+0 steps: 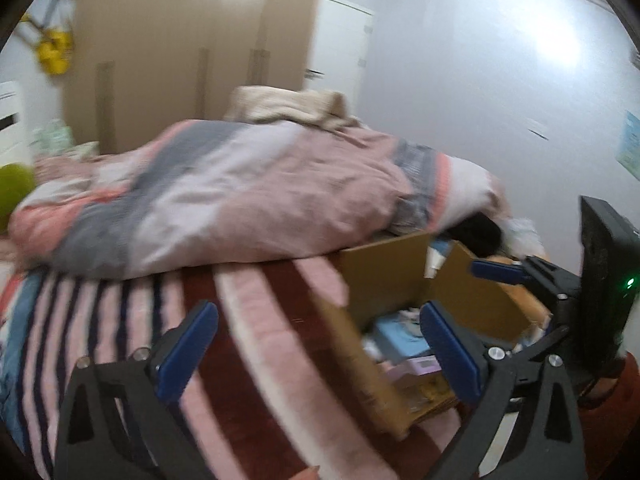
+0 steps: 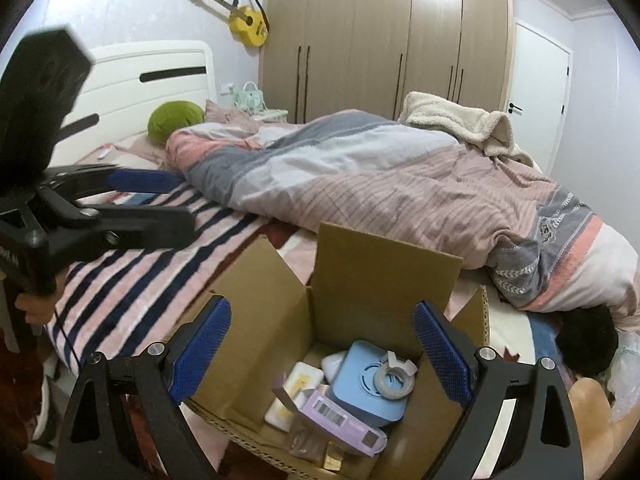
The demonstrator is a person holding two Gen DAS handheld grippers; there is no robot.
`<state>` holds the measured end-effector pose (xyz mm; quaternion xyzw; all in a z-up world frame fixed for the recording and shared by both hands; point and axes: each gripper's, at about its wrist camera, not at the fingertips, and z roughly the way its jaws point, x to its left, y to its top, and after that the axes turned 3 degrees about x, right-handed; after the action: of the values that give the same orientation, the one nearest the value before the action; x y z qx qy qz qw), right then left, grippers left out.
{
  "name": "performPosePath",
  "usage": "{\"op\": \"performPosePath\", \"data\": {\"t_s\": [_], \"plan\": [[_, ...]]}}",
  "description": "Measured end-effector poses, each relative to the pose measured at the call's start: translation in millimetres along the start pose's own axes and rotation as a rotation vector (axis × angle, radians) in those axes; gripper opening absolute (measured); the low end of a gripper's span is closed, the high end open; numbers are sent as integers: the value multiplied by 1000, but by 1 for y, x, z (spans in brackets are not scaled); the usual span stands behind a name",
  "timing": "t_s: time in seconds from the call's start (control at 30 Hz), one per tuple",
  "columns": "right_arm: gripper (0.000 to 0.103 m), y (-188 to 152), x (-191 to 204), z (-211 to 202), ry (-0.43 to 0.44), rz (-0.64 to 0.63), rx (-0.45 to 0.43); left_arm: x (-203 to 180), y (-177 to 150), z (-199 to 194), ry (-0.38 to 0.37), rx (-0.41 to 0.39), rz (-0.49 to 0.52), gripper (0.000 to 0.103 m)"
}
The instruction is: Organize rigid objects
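An open cardboard box (image 2: 360,272) stands on the bed. It holds a light blue box (image 2: 360,392), a roll of clear tape (image 2: 394,380), a purple carton (image 2: 340,416) and a white and yellow pack (image 2: 296,392). My right gripper (image 2: 320,344) is open and empty just above the box. My left gripper (image 1: 320,348) is open and empty over the striped blanket (image 1: 248,340), at the left edge of the box (image 1: 380,280). The left gripper also shows at the left of the right wrist view (image 2: 152,204), and the right gripper at the right of the left wrist view (image 1: 500,272).
A rumpled pink and grey duvet (image 2: 380,172) lies across the bed behind the box. A cream blanket (image 2: 456,120), a green pillow (image 2: 172,118) and a white headboard (image 2: 152,76) are further back. A wardrobe (image 2: 380,40) and a yellow guitar (image 2: 244,20) stand along the wall.
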<state>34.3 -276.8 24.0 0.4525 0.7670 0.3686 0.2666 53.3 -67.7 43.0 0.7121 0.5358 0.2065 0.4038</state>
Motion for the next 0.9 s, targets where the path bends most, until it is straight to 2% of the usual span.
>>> {"op": "performPosePath", "data": {"t_s": [0.17, 0.27, 0.43, 0.9], "plan": [[92, -1, 4, -9, 42, 21, -58, 26, -24, -21, 143, -18, -47, 101], [92, -4, 5, -12, 74, 28, -92, 38, -35, -25, 189, -15, -78, 101], [92, -8, 10, -11, 154, 55, -102, 50, -49, -29, 201, -9, -116, 101], [92, -9, 18, -10, 156, 46, -106, 47, -47, -32, 192, -20, -128, 101]]}}
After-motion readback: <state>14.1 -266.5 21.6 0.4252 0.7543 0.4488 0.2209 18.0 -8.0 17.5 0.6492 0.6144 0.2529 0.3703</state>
